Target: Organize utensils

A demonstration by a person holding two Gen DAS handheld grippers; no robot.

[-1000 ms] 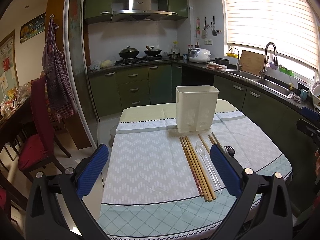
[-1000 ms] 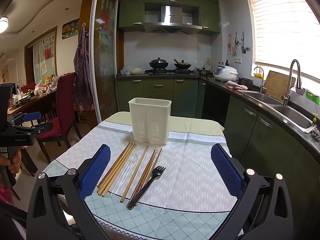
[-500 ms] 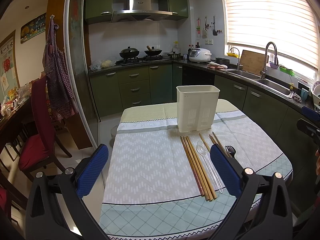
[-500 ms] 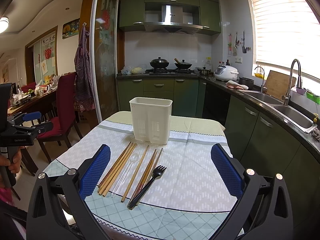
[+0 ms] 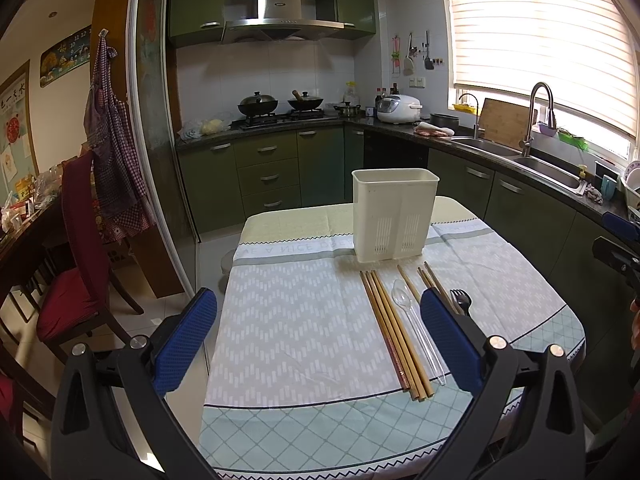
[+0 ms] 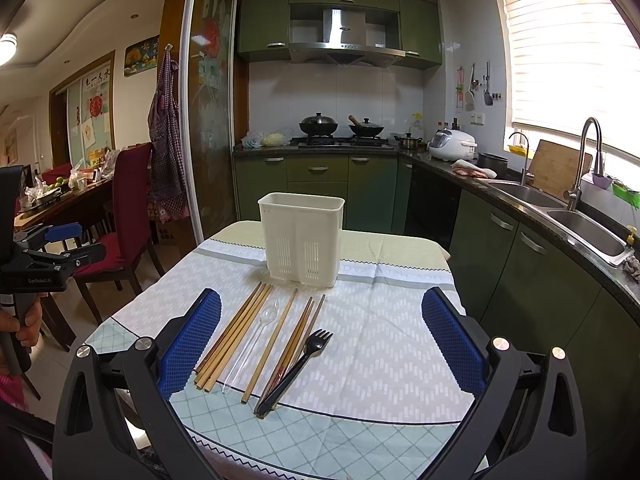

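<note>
Wooden chopsticks (image 6: 234, 336), a clear plastic spoon (image 6: 256, 340) and a black plastic fork (image 6: 304, 364) lie side by side on the tablecloth (image 6: 372, 344), before the upright white utensil caddy (image 6: 302, 240). Left gripper (image 5: 318, 340) and right gripper (image 6: 320, 344) hover above, jaws wide apart, empty.

In the left wrist view, the blue pad (image 5: 450, 340) at 4 o'clock hides the handle of the black fork (image 5: 461, 300) and the near ends of the loose chopsticks (image 5: 432, 280). The drainer basket (image 5: 394, 216) shows only its outer walls; its inside cannot be told. In the right wrist view, the left gripper (image 6: 60, 244) at 9 o'clock is cut by the frame edge, so its finger spread there is unclear.
</note>
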